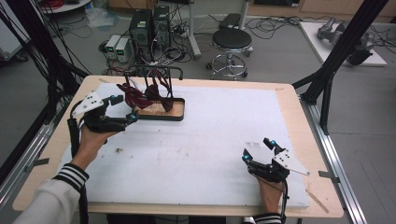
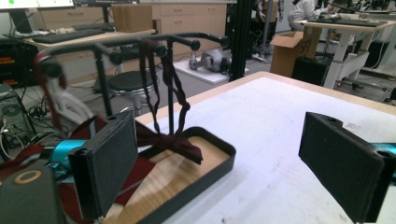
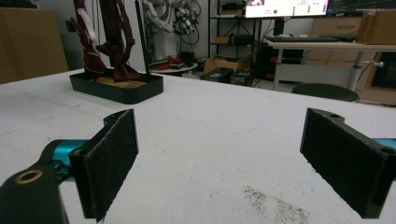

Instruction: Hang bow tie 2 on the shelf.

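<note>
So the left gripper (image 1: 122,108) sits right up against the near-left corner of the stand tray (image 1: 179,116), jaws spread wide with nothing between them. In the left gripper view the fuzzy black pads (image 2: 112,163) look like coarse foam or felt, flat rectangular slabs on teal-anodised mounts.

Just ahead of the left claw is the tray: a shallow black rounded-rectangle dish with a glossy wood-grain floor. A thin black metal rack (image 1: 169,74) rises out of it, with tube arms ending in round knobs. Dark red bow ties (image 1: 159,91) hang off those arms by their thin straps; one bow (image 2: 180,144) droops into the tray just past the left jaw's tip, soft matte fabric with pointed corners. More maroon cloth bunches up beside that jaw, touching or nearly so, hard to tell which.

The right gripper (image 1: 256,150) is well apart from all that, over the white tabletop mat (image 1: 210,140), which looks slightly rough and scuffed with a grey smudge just in front of the claw. Its jaws are also spread wide, nothing in them. From there, the tray and ties sit far off ahead to the left.
</note>
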### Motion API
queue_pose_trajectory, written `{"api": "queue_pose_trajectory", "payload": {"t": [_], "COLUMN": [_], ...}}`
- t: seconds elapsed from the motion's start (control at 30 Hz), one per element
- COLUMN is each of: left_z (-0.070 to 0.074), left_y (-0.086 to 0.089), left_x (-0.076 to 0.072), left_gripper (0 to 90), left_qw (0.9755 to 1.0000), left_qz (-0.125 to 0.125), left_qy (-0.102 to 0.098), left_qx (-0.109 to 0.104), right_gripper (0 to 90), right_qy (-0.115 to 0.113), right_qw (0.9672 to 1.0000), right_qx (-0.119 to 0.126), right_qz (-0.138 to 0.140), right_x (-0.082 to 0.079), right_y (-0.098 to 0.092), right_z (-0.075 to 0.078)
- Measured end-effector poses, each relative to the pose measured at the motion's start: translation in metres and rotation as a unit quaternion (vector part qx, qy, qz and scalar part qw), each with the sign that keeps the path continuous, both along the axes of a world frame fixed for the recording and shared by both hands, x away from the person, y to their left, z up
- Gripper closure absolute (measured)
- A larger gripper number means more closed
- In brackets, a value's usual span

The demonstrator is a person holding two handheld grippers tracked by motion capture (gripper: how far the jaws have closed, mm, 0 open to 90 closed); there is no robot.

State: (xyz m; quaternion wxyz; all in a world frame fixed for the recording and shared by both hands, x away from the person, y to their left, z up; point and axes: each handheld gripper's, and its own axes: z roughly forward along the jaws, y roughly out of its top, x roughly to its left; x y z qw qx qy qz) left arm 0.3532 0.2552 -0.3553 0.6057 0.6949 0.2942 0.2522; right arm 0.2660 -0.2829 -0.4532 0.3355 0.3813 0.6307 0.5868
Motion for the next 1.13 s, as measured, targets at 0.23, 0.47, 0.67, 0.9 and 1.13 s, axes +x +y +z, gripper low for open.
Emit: {"api": "queue_pose_trajectory", "payload": {"t": [0.23, 0.47, 0.67, 0.9, 1.13], "left_z": [-0.021, -0.06, -0.079, -0.099, -0.1], "left_y": [0.023, 0.045, 0.047, 0.043, 0.044], "left_x": [-0.022, -0.054, -0.07, -0.077, -0.08], "left_gripper": [12.1, 12.1, 12.3, 13.8, 15.4], "left_qw": [0.9995, 0.9985, 0.9981, 0.9977, 0.9962], "left_qz": [-0.011, 0.011, 0.016, 0.007, 0.011], "left_qy": [-0.024, -0.038, -0.046, -0.044, -0.06], "left_qx": [-0.016, -0.037, -0.037, -0.051, -0.061], "right_gripper": [10.5, 10.5, 10.5, 10.5, 10.5], "right_qy": [0.0, 0.001, -0.001, 0.0, 0.0], "right_qw": [1.0, 1.0, 1.0, 1.0, 1.0], "right_qx": [0.0, -0.002, -0.003, -0.002, -0.002], "right_qz": [-0.002, -0.004, -0.005, -0.005, -0.004], "right_x": [0.0, -0.001, 0.0, 0.0, 0.0], "right_y": [0.0, 0.001, 0.001, 0.0, 0.0], "right_z": [0.0, 0.0, 0.0, 0.0, 0.0]}}
